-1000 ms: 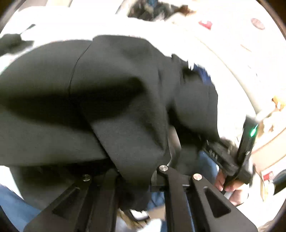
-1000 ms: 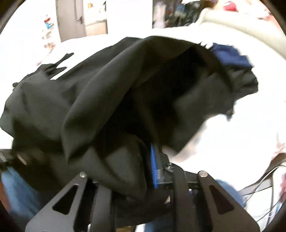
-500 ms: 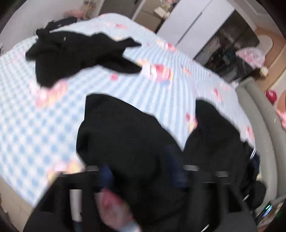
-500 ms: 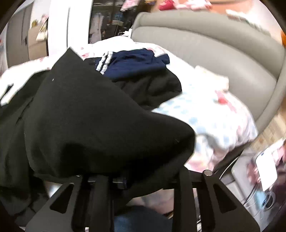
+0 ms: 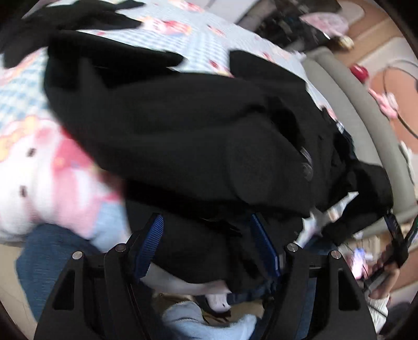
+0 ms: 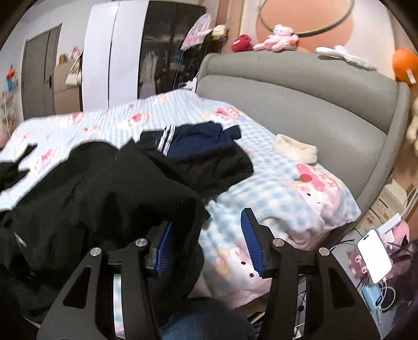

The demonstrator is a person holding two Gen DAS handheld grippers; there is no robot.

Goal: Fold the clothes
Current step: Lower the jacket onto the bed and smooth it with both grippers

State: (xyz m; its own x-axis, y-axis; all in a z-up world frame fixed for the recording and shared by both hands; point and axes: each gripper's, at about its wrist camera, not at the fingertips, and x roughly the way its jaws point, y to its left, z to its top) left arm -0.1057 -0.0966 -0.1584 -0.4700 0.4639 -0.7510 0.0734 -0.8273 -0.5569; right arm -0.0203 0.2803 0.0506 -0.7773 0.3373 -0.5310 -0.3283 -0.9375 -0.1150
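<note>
A large black garment (image 5: 183,130) lies bunched on the blue checked bed (image 5: 31,162) near its front edge. My left gripper (image 5: 209,238) is open, its blue pads (image 5: 154,235) wide apart, with a fold of the garment lying loose between them. In the right wrist view the same black garment (image 6: 104,196) drapes over the left finger of my right gripper (image 6: 206,243), which is open too. Only the bed sheet (image 6: 287,188) shows between its pads. A navy piece with white stripes (image 6: 203,138) lies on more black cloth just beyond.
A grey padded headboard (image 6: 313,104) runs along the right, with a cream sock (image 6: 295,151) at its foot. Another black garment (image 5: 78,15) lies farther up the bed. A phone (image 6: 373,259) and cables sit low right. The person's jeans (image 5: 52,256) show below.
Both grippers were shut on the black garment and held it up. Both now stand open, and the garment has dropped in a heap on the bed.
</note>
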